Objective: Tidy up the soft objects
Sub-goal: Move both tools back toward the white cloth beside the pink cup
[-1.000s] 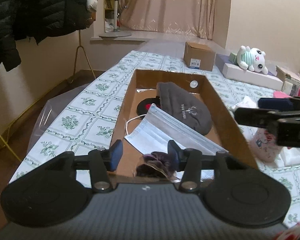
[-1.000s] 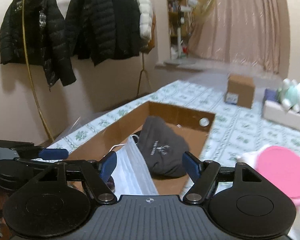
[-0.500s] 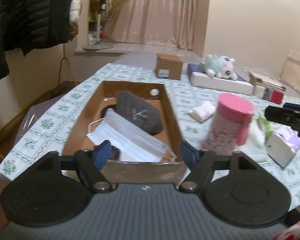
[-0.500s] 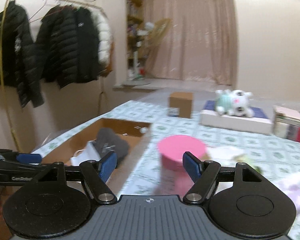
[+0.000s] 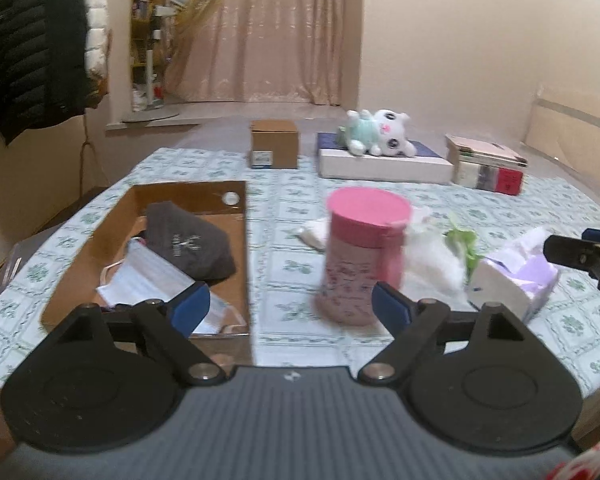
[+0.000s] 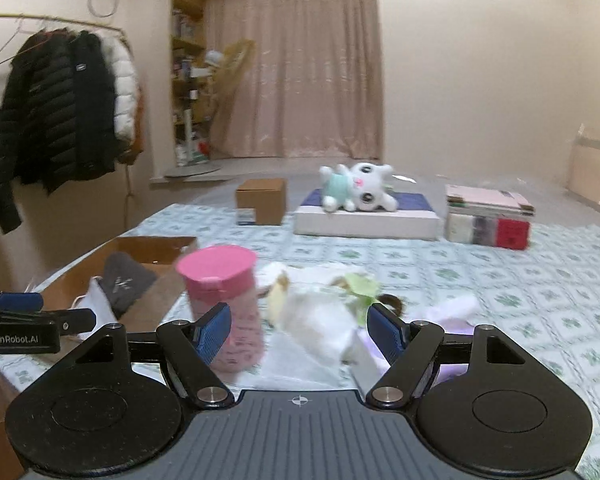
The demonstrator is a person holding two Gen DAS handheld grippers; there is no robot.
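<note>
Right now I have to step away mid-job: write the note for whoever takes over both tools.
Left tool: empty, jaws opening, nothing between them.
Right tool: open, empty, aimed at the loose pile.
In the cardboard box: grey hat and face mask.
On the table beside the box: pink-lidded container, white soft item, green piece, tissue pack, small white bundle behind the container.
Plush toy lies on a flat box at the far end.
Left: move the remaining soft items into the box.
</note>
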